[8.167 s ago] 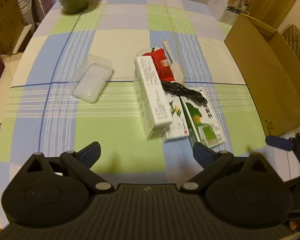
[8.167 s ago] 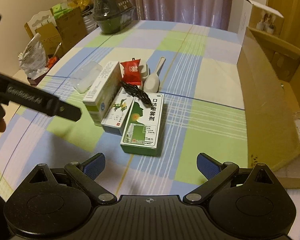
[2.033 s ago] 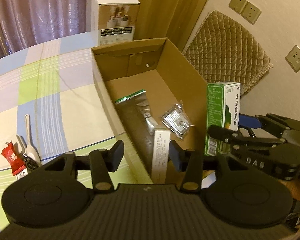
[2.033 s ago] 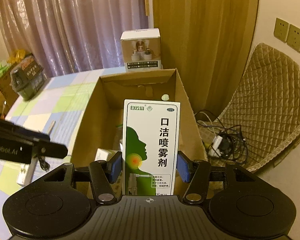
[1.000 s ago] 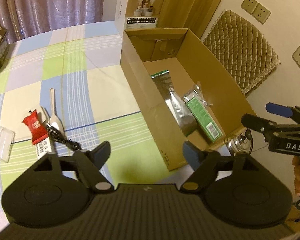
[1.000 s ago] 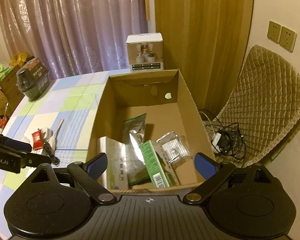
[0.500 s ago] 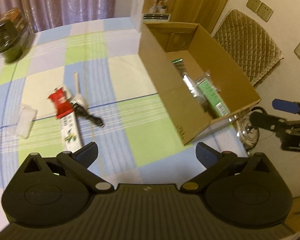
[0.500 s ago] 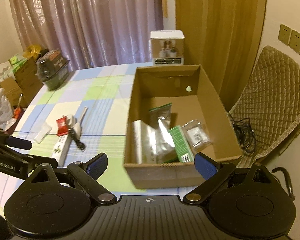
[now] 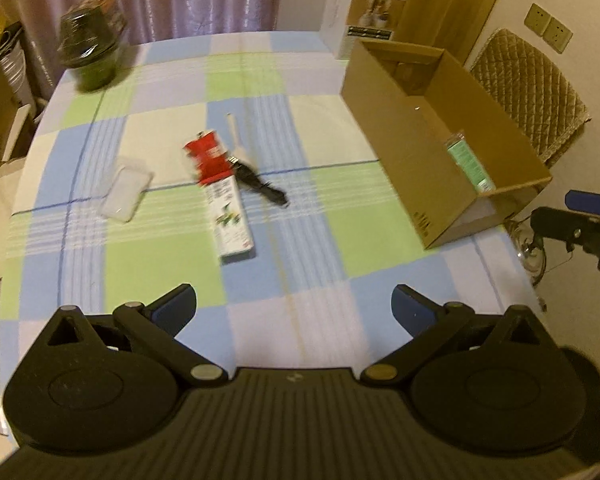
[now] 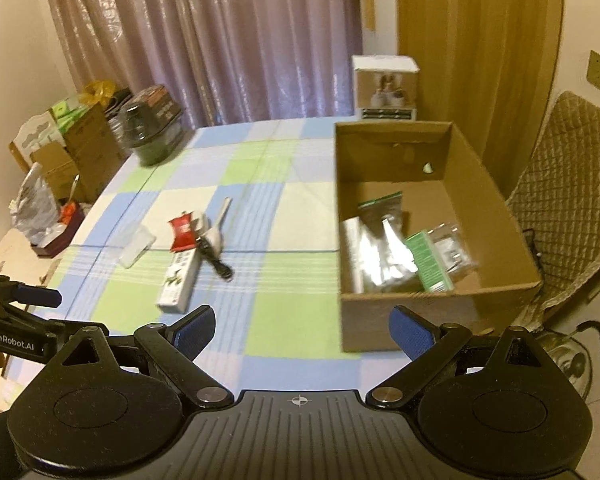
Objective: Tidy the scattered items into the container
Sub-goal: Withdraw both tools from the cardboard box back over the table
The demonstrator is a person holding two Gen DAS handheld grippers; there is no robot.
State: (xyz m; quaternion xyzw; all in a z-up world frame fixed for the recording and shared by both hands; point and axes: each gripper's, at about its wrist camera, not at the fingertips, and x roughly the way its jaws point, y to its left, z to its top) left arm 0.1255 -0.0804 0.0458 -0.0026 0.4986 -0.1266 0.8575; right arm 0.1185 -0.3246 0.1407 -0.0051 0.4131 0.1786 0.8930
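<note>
i'm between loads: both my left gripper [image 9: 294,304] and right gripper [image 10: 302,328] are spread wide and carry nothing. the cardboard box [image 10: 496,204] already holds a green carton and foil packs. next comes the long white carton [image 9: 231,216] on the tablecloth, well apart from the box. its long axis runs away from me, far end touching, i think, the red packet [image 9: 208,156]. i'd close across its narrow width.
</note>
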